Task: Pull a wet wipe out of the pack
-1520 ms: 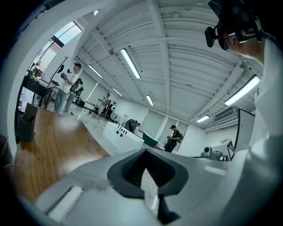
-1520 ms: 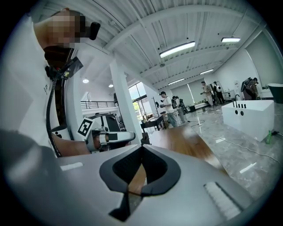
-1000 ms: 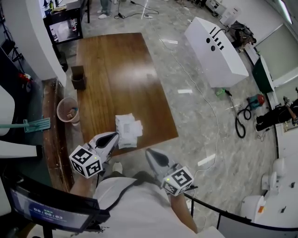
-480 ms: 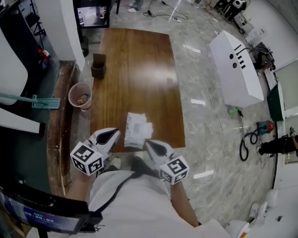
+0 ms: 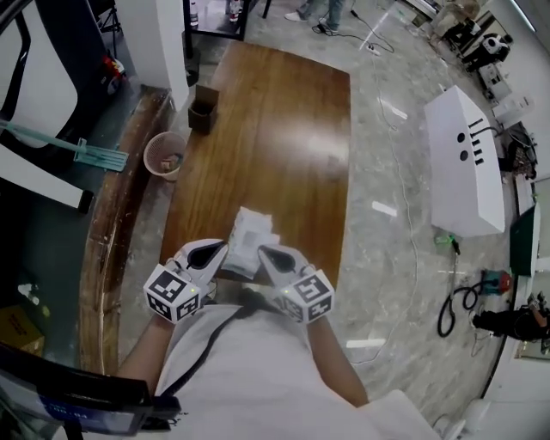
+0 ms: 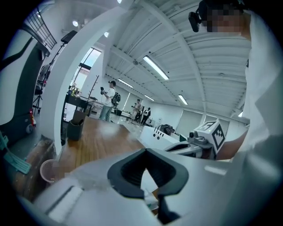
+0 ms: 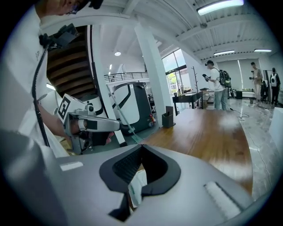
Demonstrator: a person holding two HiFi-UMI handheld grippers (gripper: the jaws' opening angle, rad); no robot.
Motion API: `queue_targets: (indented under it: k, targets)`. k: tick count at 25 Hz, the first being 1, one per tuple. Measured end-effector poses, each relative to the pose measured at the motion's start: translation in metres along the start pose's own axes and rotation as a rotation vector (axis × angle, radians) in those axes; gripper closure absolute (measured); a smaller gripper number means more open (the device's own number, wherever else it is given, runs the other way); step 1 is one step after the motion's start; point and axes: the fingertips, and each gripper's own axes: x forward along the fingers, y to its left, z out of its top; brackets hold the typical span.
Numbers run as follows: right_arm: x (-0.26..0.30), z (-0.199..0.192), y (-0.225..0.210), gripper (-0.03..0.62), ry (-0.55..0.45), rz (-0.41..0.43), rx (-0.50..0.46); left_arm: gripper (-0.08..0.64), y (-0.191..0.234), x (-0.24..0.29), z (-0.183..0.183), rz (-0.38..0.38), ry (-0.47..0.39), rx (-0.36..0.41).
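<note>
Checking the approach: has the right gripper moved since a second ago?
Yes. The right gripper has closed in on the wet wipe pack from off the table.

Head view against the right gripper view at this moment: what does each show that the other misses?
Only the head view: the pink basket on the floor, the white cabinet, and the right gripper seen from outside. Only the right gripper view: ceiling lights and its own jaws from behind, tips together. Both: the wooden table, the dark bin on it, the wipe pack and the left gripper.
</note>
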Motion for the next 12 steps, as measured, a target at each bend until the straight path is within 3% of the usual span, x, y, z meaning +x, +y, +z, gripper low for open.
queue_targets:
  k: [12]
  targets:
    - [0.027, -0.028, -0.003, 0.583, 0.131, 0.171, -0.111, 0.555, -0.001, 0.006, -0.023, 0.143, 0.026, -0.060]
